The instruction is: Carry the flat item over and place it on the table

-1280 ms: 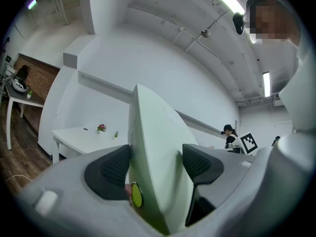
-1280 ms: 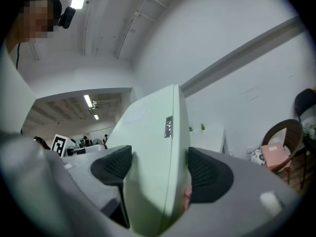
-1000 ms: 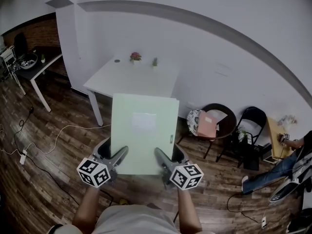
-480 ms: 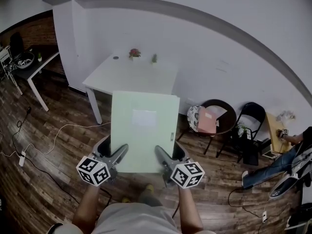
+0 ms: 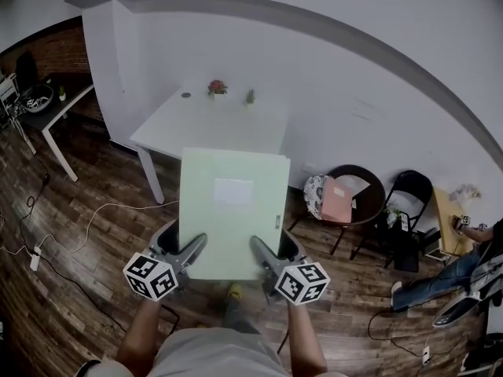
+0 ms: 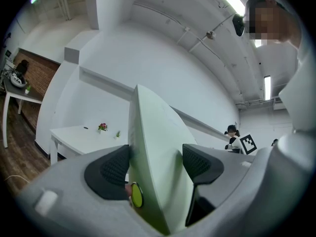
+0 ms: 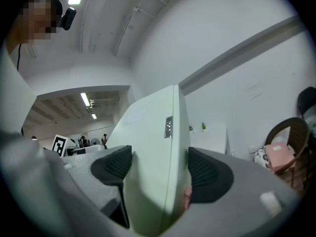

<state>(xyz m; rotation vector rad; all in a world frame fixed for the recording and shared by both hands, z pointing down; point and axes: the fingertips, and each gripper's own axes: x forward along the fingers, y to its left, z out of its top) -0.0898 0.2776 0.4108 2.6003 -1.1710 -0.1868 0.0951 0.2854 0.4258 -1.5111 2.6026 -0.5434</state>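
Pale-green flat panel (image 5: 233,210) hangs above the floor, its near edge clamped by the left hand-held gripper (image 5: 182,247) and the right hand-held gripper (image 5: 273,249). Carrying is under way; the white table (image 5: 196,128) lies ahead, and placing is not yet done.

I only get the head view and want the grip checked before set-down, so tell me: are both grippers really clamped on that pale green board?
Observer: Yes for the left. In the left gripper view, the left gripper has one pad on each face of the pale green board.
Operator: And the right one?
Observer: Same there. In the right gripper view, the right gripper presses both pads against the board's two faces.
Operator: Anything else near the jaws?
Observer: A small yellow-green disc sits just below the left gripper's left-hand pad. I can't tell what it is.
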